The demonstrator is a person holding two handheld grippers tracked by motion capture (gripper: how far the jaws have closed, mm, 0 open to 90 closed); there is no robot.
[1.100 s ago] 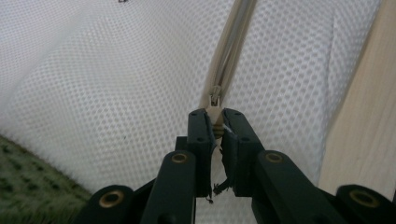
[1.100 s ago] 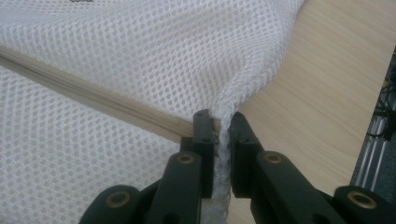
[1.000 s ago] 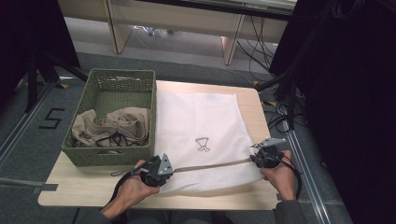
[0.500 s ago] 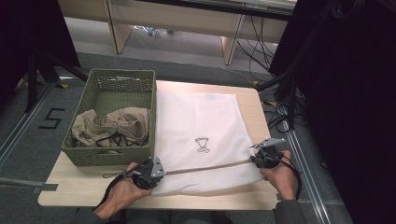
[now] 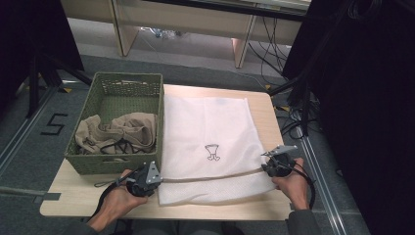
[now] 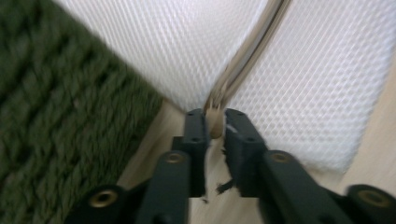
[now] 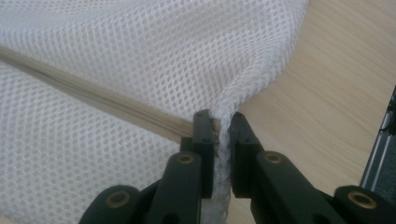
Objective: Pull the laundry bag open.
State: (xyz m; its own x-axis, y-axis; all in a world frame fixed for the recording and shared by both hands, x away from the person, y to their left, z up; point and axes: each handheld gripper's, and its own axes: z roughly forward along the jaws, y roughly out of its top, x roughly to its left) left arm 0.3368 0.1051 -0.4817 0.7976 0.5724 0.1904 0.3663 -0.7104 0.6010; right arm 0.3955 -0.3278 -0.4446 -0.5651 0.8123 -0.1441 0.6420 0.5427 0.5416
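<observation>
- The white mesh laundry bag (image 5: 208,142) is lying flat on the desk (image 5: 73,200), just beside the green basket (image 5: 120,125) holding beige clothes (image 5: 117,134).
- It is looking light, limp and open-weave, so I judge it will be sagging wherever it is not held; the tan zipper band (image 5: 210,175) near the front edge is the firmer line and the best place to grip.
- The left gripper (image 5: 149,177) has just been easing its jaws apart; they are standing narrow with the tan end of the band between them (image 6: 215,122).
- The right gripper (image 5: 268,169) is pinching mesh and band, jaws nearly shut (image 7: 220,127).
- The high view is showing the whole bag and its small printed mark (image 5: 212,152); the gripper views are showing the weave and what sits between the jaws.
</observation>
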